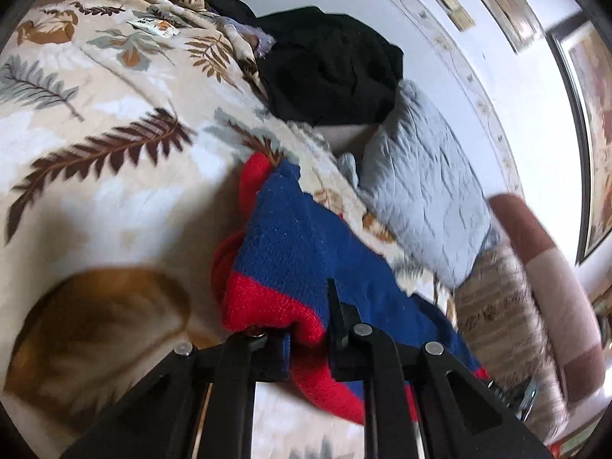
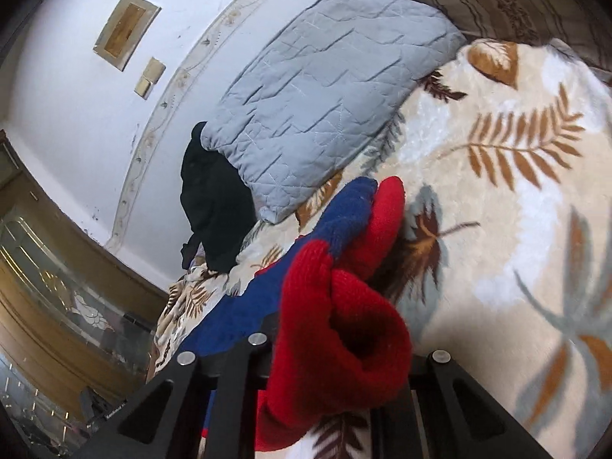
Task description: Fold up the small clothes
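1. My left jaws (image 1: 306, 338) are clenched on the red hem of the knit (image 1: 290, 252), a small blue-and-red garment. The blue body runs away from the jaws toward the pillow (image 1: 417, 199).
2. My right jaws (image 2: 325, 367) are clenched on a bunched red cuff of the same knit (image 2: 344, 306). A blue panel trails off to the left, toward the pillow (image 2: 325, 88).
3. The knit hangs between both jaws, just above the blanket (image 1: 114, 122). Its far end points at the pillow, and I can't tell whether that end touches the blanket.
4. Risk: the right grip is on a wad, not a flat edge, so the cuff could slip or the fold could come out lumpy.
5. Risk: the left bite is shallow on the hem. A pull toward the pillow could peel it out.
6. Risk: the blanket is plush, so a dragged end of the knit could snag and skew the fold line.
7. Risk: black clothes (image 1: 332, 72) lie near the pillow. A wide swing could catch them.
8. Surface: a bed with a cream blanket (image 2: 516, 199) in a fern-leaf print. The grey quilted pillow lies at its edge, and a striped brown cushion (image 1: 508, 306) is beside the pillow.
9. A small packet (image 1: 153, 27) lies on the blanket, well away from the pillow.
10. Room: a white wall (image 2: 76, 122) behind the pillow, with a floral border, framed pictures and a switch plate. There is wood and glass furniture (image 2: 49, 287) lower down.
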`<state>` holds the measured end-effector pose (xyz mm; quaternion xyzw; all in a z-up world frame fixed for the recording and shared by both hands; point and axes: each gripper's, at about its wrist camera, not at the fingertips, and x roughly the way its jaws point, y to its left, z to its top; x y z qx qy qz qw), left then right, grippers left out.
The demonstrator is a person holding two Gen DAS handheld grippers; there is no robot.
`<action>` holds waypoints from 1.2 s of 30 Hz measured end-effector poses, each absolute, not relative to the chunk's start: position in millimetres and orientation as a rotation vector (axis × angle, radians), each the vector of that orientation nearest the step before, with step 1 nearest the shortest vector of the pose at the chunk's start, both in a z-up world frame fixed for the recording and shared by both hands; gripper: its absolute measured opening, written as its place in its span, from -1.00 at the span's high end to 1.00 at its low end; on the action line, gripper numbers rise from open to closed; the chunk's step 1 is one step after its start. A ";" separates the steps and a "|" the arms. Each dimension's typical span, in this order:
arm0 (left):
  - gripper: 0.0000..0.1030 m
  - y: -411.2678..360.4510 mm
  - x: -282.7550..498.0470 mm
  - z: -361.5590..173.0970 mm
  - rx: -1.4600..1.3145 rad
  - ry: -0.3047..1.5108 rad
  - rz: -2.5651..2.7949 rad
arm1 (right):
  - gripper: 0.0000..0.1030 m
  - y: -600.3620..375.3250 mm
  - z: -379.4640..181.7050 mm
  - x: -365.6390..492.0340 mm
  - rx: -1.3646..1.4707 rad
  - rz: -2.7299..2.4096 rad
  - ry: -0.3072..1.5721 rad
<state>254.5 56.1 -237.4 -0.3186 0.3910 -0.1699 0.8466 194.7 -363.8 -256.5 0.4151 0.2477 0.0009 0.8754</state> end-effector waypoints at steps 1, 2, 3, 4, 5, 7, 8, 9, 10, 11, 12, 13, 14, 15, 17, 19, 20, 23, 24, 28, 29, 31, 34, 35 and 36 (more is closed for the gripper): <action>0.73 56.1 246.5 -237.0 -0.659 0.835 -0.360 | 0.67 -364.4 -257.3 188.3 0.874 -0.005 0.522; 0.73 56.8 241.3 -237.1 -0.655 0.842 -0.366 | 0.67 -365.7 -259.0 179.4 0.886 -0.014 0.527; 0.73 57.1 236.3 -237.4 -0.648 0.849 -0.371 | 0.67 -367.4 -260.7 170.3 0.901 -0.021 0.533; 0.72 56.5 231.3 -237.2 -0.624 0.860 -0.370 | 0.67 -369.0 -262.0 163.4 0.910 -0.024 0.537; 0.72 56.0 228.5 -237.9 -0.607 0.872 -0.367 | 0.67 -369.8 -263.5 155.1 0.915 -0.031 0.546; 0.71 58.1 222.5 -244.5 -0.586 0.926 -0.347 | 0.67 -370.2 -267.0 144.8 0.915 -0.048 0.569; 0.70 60.8 220.2 -249.8 -0.584 0.968 -0.331 | 0.67 -370.4 -271.2 141.8 0.922 -0.053 0.602; 0.69 64.4 218.2 -255.6 -0.576 1.021 -0.305 | 0.67 -372.0 -276.7 139.1 0.938 -0.063 0.646; 0.68 67.2 216.1 -258.9 -0.574 1.054 -0.286 | 0.60 -373.9 -280.4 135.7 0.958 -0.076 0.671; 0.64 71.9 212.0 -261.9 -0.573 1.092 -0.268 | 0.59 -378.0 -285.2 130.1 0.992 -0.095 0.701; 0.63 77.2 206.3 -262.5 -0.574 1.113 -0.261 | 0.58 -383.3 -289.3 122.9 1.035 -0.106 0.724; 0.63 81.2 200.6 -260.7 -0.573 1.110 -0.259 | 0.53 -387.3 -291.0 118.2 1.061 -0.108 0.736; 0.63 86.1 193.0 -256.0 -0.554 1.091 -0.251 | 0.52 -393.1 -290.4 109.7 1.088 -0.115 0.743; 0.63 90.0 187.7 -250.3 -0.527 1.072 -0.232 | 0.52 -398.3 -286.4 101.5 1.089 -0.130 0.733; 0.63 97.2 179.5 -236.1 -0.491 1.018 -0.196 | 0.52 -407.3 -270.4 86.9 1.021 -0.190 0.697; 0.63 94.1 182.5 -218.7 -0.440 0.953 -0.194 | 0.52 -415.9 -250.7 75.5 0.955 -0.251 0.632; 0.63 89.5 186.7 -212.0 -0.412 0.935 -0.197 | 0.52 -419.2 -240.3 73.7 0.932 -0.254 0.591; 0.48 66.4 211.1 -194.3 -0.351 0.900 -0.243 | 0.52 -415.5 -216.8 102.3 0.838 -0.176 0.598; 0.30 55.1 224.5 -191.1 -0.319 0.903 -0.260 | 0.52 -411.1 -210.5 118.2 0.801 -0.138 0.603; -0.05 13.5 279.2 -193.3 -0.233 0.941 -0.258 | 0.52 -393.6 -209.5 180.5 0.690 -0.066 0.674; -0.05 5.5 289.6 -197.4 -0.221 0.955 -0.259 | 0.52 -392.5 -214.8 193.0 0.691 -0.060 0.692; -0.06 -11.0 314.0 -211.8 -0.193 0.988 -0.256 | 0.52 -391.8 -231.0 215.9 0.711 -0.049 0.734; -0.06 -20.2 333.2 -234.0 -0.178 1.011 -0.204 | 0.52 -397.5 -257.0 243.6 0.737 -0.047 0.801; -0.06 -17.2 341.8 -246.4 -0.183 1.040 -0.180 | 0.52 -398.7 -264.1 251.0 0.733 -0.046 0.828; -0.06 -12.4 346.2 -254.7 -0.200 1.052 -0.167 | 0.52 -400.6 -273.4 259.6 0.717 -0.059 0.871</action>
